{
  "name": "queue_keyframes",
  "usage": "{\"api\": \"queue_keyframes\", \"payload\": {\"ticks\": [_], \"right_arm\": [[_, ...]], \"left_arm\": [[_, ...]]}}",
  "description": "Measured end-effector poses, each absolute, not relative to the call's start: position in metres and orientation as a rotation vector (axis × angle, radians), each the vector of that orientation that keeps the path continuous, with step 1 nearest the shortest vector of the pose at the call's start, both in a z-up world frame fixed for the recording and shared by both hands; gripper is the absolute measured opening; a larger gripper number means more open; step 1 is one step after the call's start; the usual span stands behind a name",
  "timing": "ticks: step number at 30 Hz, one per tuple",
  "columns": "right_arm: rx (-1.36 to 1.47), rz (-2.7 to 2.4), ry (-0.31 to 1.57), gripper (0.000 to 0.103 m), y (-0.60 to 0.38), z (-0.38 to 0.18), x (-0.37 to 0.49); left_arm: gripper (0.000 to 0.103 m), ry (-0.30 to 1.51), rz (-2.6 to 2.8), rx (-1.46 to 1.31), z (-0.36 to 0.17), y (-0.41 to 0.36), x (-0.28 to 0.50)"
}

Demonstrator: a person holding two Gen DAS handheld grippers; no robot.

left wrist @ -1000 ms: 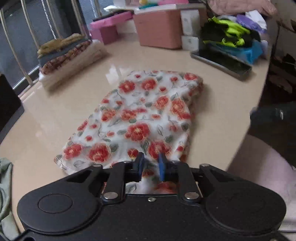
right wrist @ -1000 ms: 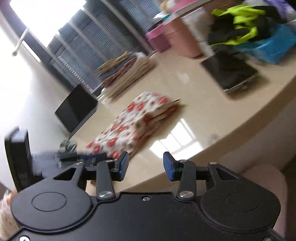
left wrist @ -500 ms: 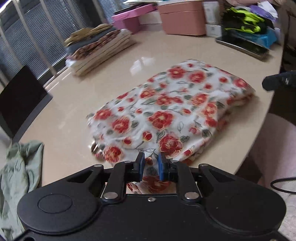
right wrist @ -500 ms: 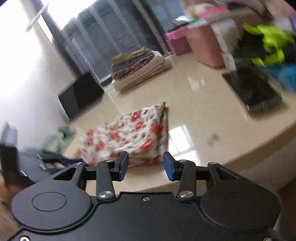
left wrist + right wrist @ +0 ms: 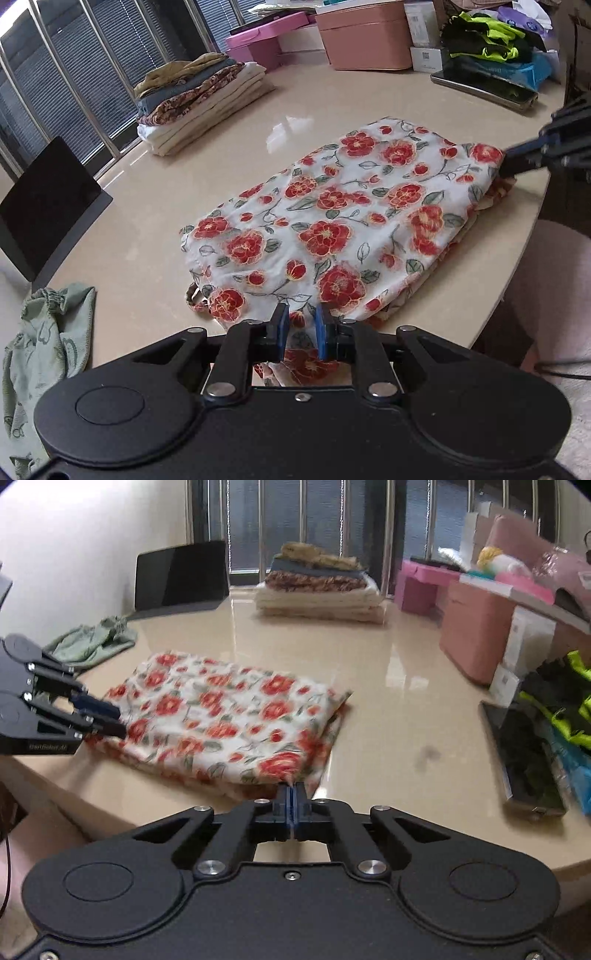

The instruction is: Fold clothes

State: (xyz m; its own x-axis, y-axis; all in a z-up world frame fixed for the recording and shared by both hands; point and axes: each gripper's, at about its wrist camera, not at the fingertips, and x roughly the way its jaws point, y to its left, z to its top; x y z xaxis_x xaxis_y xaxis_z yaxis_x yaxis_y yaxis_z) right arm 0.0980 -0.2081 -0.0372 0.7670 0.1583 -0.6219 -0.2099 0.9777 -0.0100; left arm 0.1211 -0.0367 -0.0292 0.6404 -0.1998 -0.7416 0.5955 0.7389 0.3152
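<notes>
A folded white garment with red flowers (image 5: 332,206) lies on the beige table (image 5: 147,177), close to its near edge. My left gripper (image 5: 301,328) is shut on the garment's near corner, with thick cloth between its blue pads. In the right wrist view the garment (image 5: 221,716) stretches between both grippers: my right gripper (image 5: 293,799) is shut tight on its front right corner, and the left gripper (image 5: 118,722) clamps the left end. The right gripper (image 5: 513,158) also shows in the left wrist view, at the garment's far right corner.
A stack of folded clothes (image 5: 195,99) stands at the back by the window. A crumpled green garment (image 5: 40,350) lies at the table's left end near a black chair back (image 5: 44,199). Pink boxes (image 5: 365,37), a dark tablet (image 5: 484,88) and neon-yellow clothes (image 5: 487,33) crowd the right.
My right gripper, open a second ago, has moved in to the garment's right corner and shut on it. The left gripper kept its hold and swung round the garment's end.
</notes>
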Motion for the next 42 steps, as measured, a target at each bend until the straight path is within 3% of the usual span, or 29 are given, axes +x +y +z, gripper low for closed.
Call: {"api": "queue_keyframes", "payload": {"ticks": [9, 11, 13, 17, 21, 25, 27, 32, 35, 42], "right_arm": [[-0.106, 0.215, 0.709, 0.001, -0.212, -0.046, 0.097], [-0.065, 0.21, 0.713, 0.008, -0.217, -0.042, 0.094], [0.006, 0.214, 0.699, 0.029, -0.226, -0.033, 0.089], [0.185, 0.265, 0.602, 0.036, -0.239, -0.013, 0.084], [0.225, 0.337, 0.538, 0.034, -0.216, -0.019, 0.097], [0.172, 0.379, 0.519, 0.017, -0.181, -0.034, 0.112], [0.065, 0.357, 0.531, 0.014, -0.16, -0.043, 0.114], [-0.132, 0.255, 0.541, 0.014, -0.152, -0.061, 0.099], [-0.117, 0.207, 0.542, 0.01, -0.171, -0.064, 0.093], [-0.086, 0.145, 0.539, 0.014, -0.185, -0.06, 0.09]], "left_arm": [[0.017, 0.75, -0.494, 0.556, -0.029, -0.034, 0.124], [0.017, 0.752, -0.497, 0.547, -0.029, -0.032, 0.124], [0.017, 0.75, -0.5, 0.546, -0.029, -0.032, 0.124], [0.017, 0.739, -0.498, 0.555, -0.03, -0.033, 0.123], [0.017, 0.733, -0.492, 0.554, -0.03, -0.033, 0.122], [0.017, 0.733, -0.492, 0.54, -0.03, -0.032, 0.122], [0.017, 0.736, -0.493, 0.524, -0.03, -0.03, 0.123], [0.017, 0.737, -0.503, 0.5, -0.03, -0.026, 0.124], [0.017, 0.737, -0.509, 0.493, -0.03, -0.024, 0.125], [0.017, 0.732, -0.514, 0.487, -0.03, -0.024, 0.126]]}}
